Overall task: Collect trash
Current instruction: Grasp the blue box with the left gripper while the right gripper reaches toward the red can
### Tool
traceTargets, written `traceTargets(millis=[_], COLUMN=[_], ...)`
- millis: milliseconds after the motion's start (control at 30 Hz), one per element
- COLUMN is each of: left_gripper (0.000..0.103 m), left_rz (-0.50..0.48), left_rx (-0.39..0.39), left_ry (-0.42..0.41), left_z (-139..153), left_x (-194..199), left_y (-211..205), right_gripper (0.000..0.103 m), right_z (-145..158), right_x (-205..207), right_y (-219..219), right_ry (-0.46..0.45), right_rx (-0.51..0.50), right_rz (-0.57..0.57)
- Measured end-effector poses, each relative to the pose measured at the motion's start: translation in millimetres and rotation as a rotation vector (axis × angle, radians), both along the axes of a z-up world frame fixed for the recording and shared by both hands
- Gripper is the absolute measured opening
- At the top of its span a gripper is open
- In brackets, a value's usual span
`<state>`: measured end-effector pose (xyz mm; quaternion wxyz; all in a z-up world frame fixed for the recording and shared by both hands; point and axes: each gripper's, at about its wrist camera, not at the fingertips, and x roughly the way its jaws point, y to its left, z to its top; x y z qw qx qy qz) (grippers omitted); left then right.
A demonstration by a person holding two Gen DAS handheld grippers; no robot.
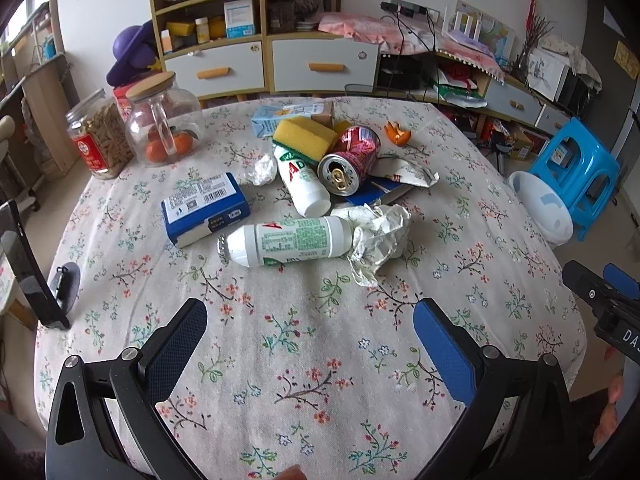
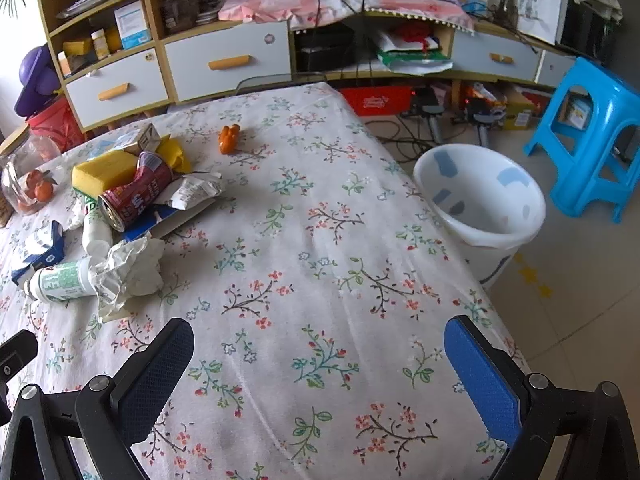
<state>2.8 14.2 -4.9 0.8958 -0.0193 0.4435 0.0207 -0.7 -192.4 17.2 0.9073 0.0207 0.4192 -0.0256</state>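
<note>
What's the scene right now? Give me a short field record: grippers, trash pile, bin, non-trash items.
left gripper: open, empty, above the tablecloth, short of the pile
right gripper: open, empty, over bare cloth
trash pile: white bottle lying down, crumpled paper touching it, red can on its side, second bottle, blue carton, yellow sponge
outlier: orange peel, apart from the pile
bin: white wastebasket on the floor beside the table, looks empty
not trash: two jars at the table's far left
</note>
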Motion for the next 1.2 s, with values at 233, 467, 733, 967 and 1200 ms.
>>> traceTargets(millis=[233,467,733,967,1200], left_gripper=[0.103,0.103,0.103,0.100,0.087], left_rz=[-0.019,-0.024,-0.081,-0.185,-0.169], left_rx=[0.053,0.059,0.113,0.142,0.169], left_ry=[0.042,0.114,0.151,0.240,0.276], left_z=[6,8,-9,-55,-74], left_x=[23,57,113,140,155], left_y=[22,58,94,107,122], right_gripper=[0.103,0.103,0.103,0.103,0.103], right_z=[3,15,14,-11,-19], right_x=[15,52,109,145,178], right_y=[3,22,57,85,107], right_ry=[0.060,0.137,0.234,0.293,0.288], right_rx=[-0.040,0.007,0.058,0.150,0.250], right_rz=[0.008,0.108,0.211,0.282,0.324])
